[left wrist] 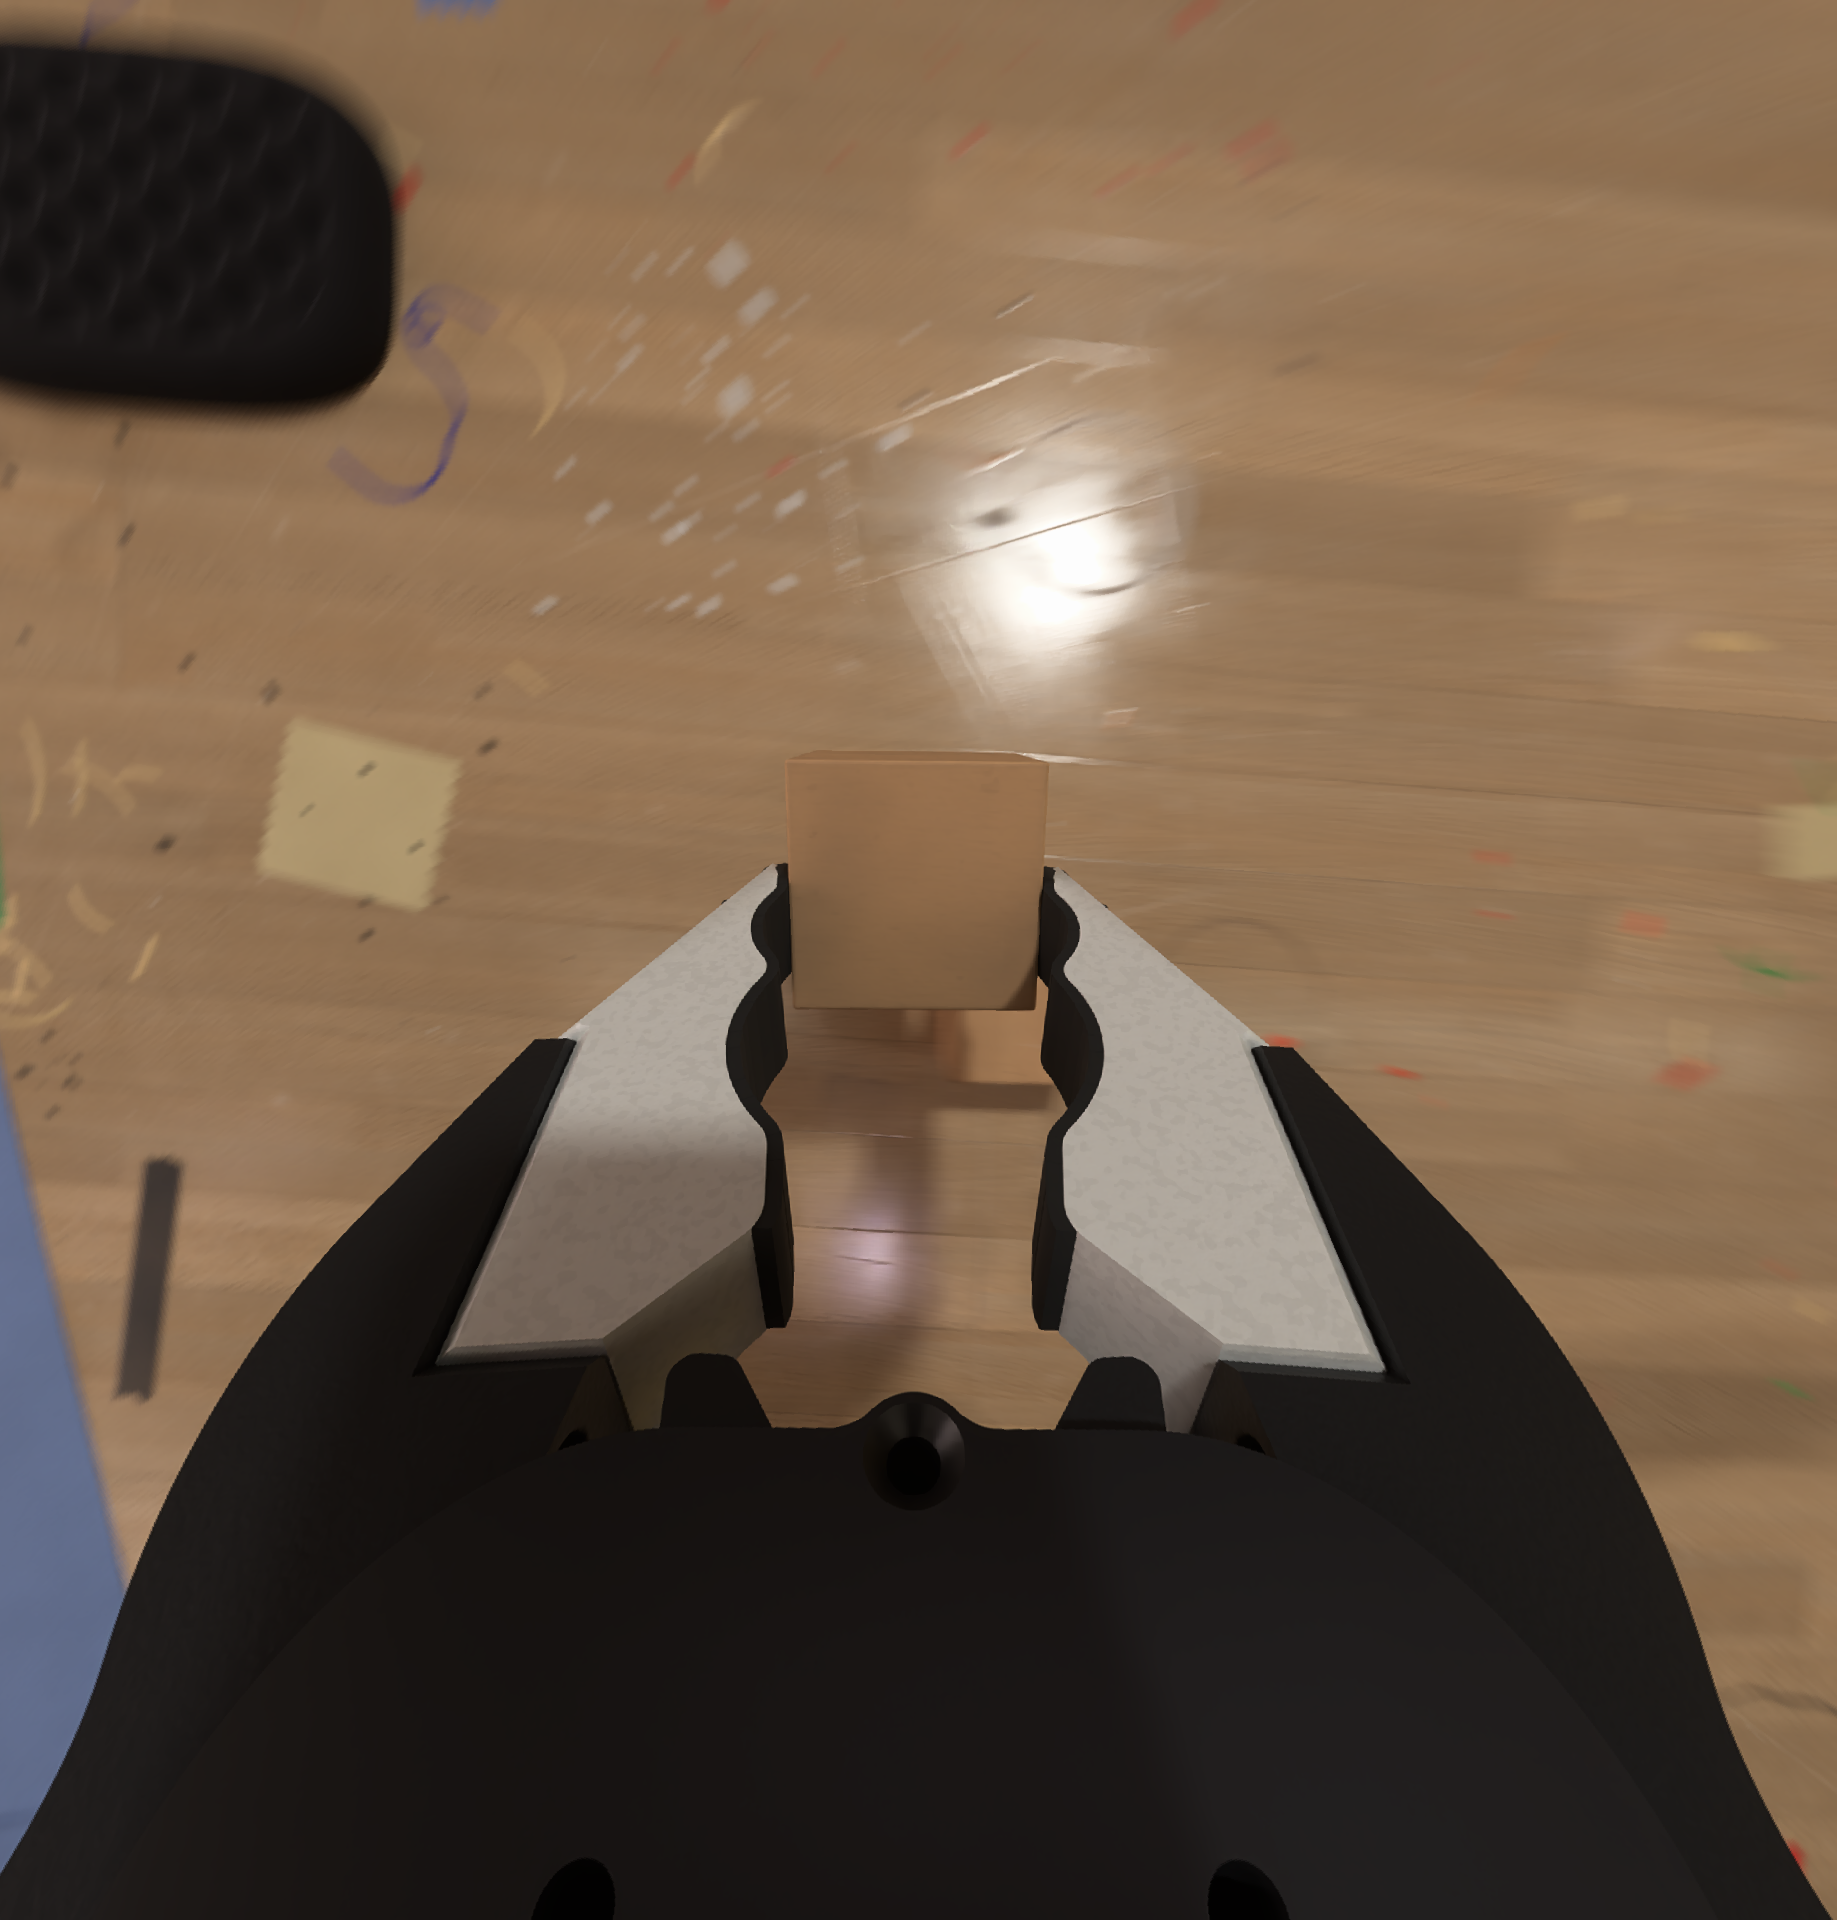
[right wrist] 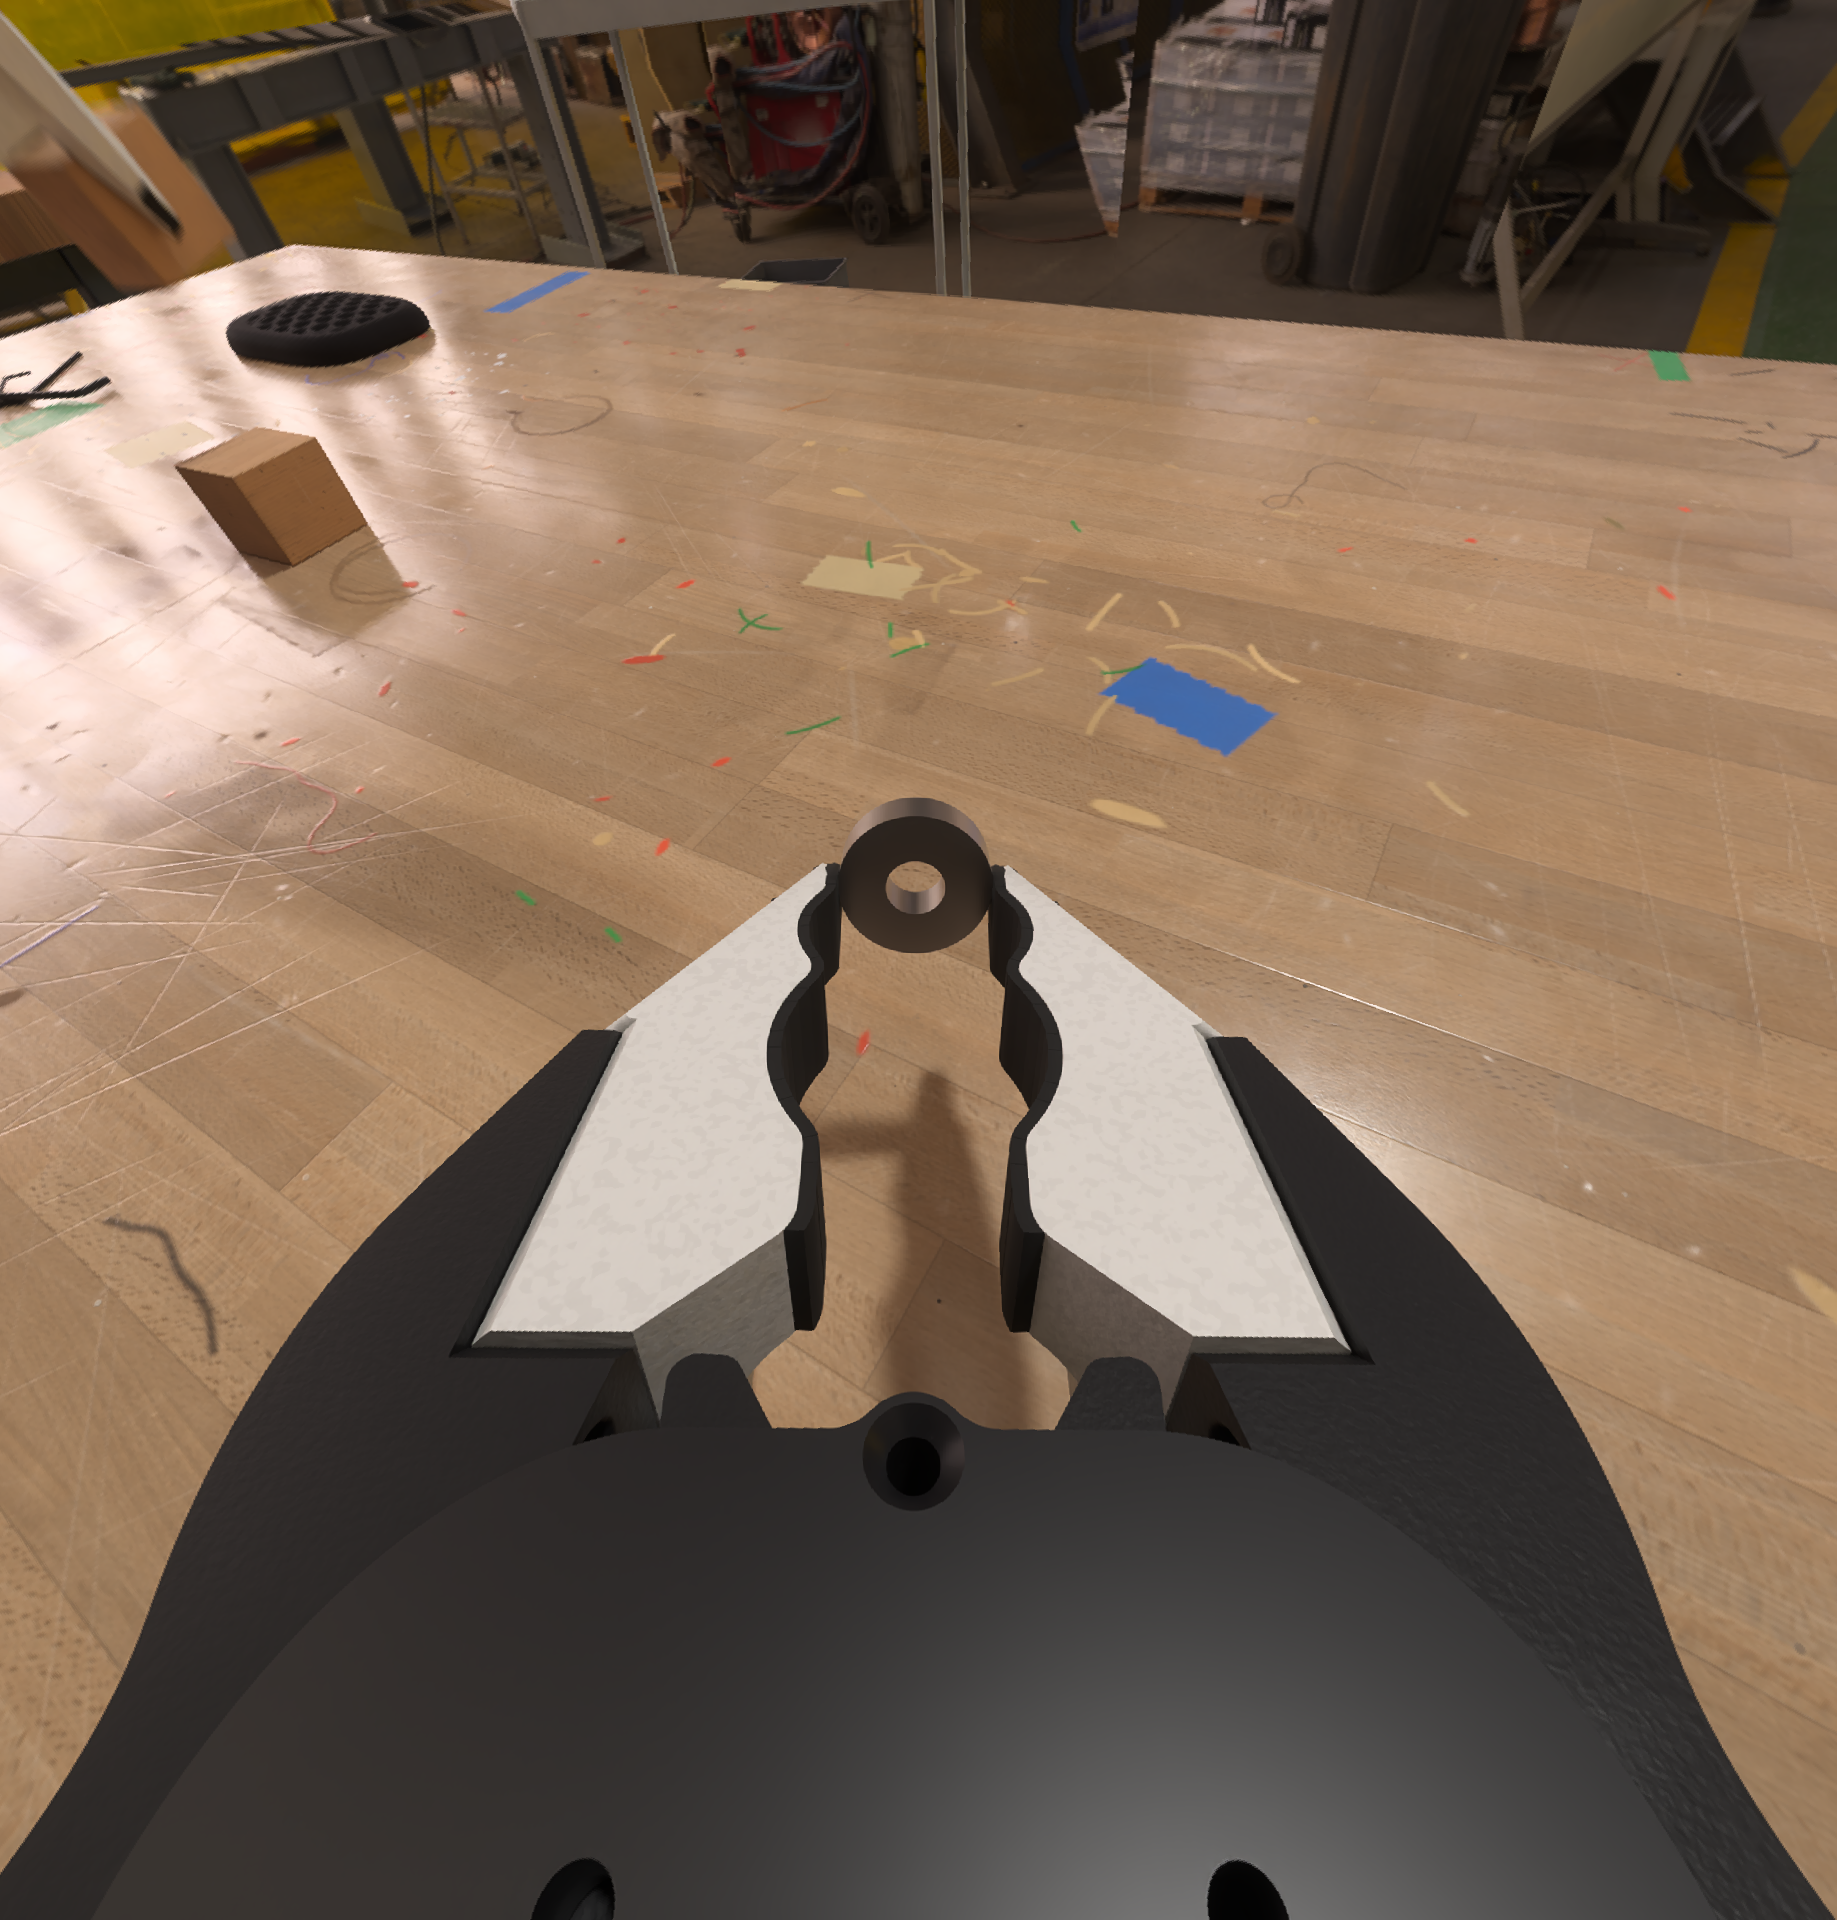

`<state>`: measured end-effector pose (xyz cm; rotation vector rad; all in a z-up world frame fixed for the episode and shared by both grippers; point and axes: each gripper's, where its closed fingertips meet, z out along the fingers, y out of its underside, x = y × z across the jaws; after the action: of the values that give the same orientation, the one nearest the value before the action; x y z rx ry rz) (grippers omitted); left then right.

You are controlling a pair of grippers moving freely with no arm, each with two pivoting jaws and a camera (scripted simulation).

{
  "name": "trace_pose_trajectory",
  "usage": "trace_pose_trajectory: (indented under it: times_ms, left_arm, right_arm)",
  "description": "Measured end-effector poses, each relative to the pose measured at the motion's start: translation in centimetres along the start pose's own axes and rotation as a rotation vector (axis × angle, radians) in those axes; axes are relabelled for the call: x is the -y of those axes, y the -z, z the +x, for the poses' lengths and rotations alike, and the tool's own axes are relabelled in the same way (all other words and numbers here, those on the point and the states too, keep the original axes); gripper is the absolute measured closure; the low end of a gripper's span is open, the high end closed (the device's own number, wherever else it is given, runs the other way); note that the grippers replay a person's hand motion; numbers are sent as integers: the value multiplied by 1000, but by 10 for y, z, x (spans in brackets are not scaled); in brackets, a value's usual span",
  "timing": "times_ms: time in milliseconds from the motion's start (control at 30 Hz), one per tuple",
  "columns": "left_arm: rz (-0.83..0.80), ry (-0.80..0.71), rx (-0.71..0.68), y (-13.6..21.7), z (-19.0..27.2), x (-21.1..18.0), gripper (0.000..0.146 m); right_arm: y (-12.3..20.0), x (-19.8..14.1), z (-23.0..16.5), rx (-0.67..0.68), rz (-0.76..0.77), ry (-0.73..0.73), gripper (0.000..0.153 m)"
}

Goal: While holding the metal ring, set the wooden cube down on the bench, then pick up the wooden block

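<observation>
While cube stage: unfinished; your left gripper (left wrist: 914, 925) pinches the wooden cube (left wrist: 914, 883) above the bench (left wrist: 1413, 727).
Ring: right gripper (right wrist: 914, 904) clamps metal ring (right wrist: 914, 878).
Outstanding: wooden block (right wrist: 270, 494) unlifted.

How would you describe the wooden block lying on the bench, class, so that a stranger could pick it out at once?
Start from the wide wooden bench and look to its far left part, where a black dimpled pad lies. Just nearer than that pad sits the wooden block, resting alone on the boards. It is the only solid brown box-shaped piece lying there; the pad is black and rounded, and everything else nearby is flat tape or scribbles.
</observation>
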<state>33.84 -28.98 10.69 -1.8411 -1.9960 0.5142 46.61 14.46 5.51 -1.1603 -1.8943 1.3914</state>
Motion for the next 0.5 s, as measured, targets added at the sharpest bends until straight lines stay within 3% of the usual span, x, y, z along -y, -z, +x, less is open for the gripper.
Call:
trace_pose_trajectory:
  times_ms: [100, 167, 333, 500]
  left_arm:
    - [137, -111, -180, 51, 84, 9, 99]
    - [121, -237, -279, 62, 148, -4, 99]
    - [-82, -397, -306, 9, 251, -51, 99]
    - [-200, -326, -197, -48, 258, -66, 99]
  right_arm:
    - [1, 1, 3, -6, 2, -7, 125]
    - [1, 3, 4, -6, 4, -9, 125]
    - [4, 8, 1, 8, 17, -8, 125]
    - [8, 10, -2, 17, 23, -8, 125]
